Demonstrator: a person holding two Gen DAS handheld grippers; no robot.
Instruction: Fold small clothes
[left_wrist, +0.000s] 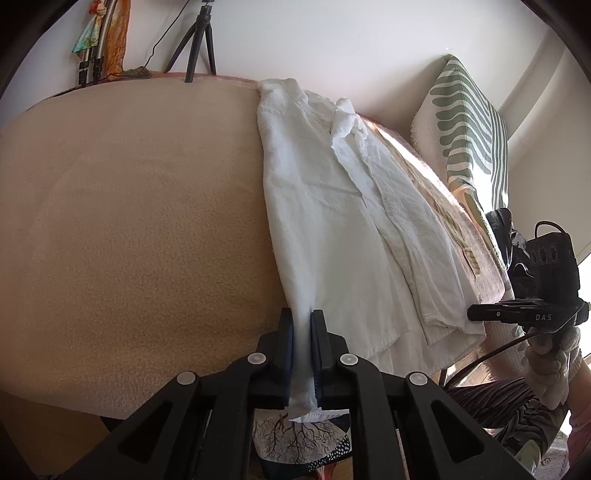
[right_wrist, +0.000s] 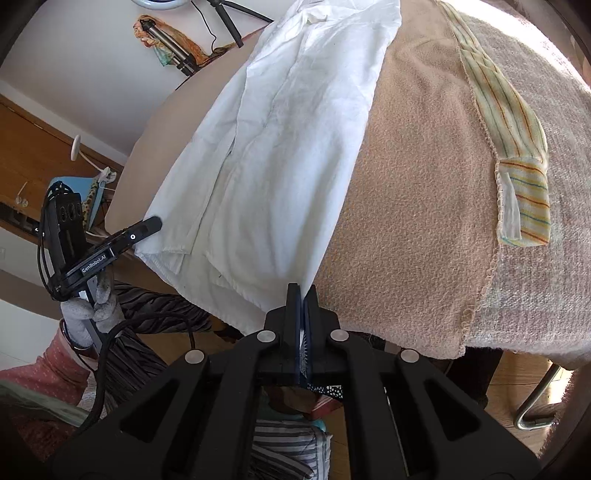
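left tool (left_wrist: 302, 317): clamped on the left hem corner of the white shirt (left_wrist: 332, 206), cloth bunched between both pads
shirt: spread lengthwise on the beige-towelled worktop (left_wrist: 129, 203), collar at far end, hem over near edge
right tool (right_wrist: 303, 291): pads pinched on the shirt's right hem corner
striped cloth (right_wrist: 517, 155): on worktop, right of shirt, apart

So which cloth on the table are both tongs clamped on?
The white shirt, pinched at its near hem corners; the striped cloth lies untouched, apart from both tongs.
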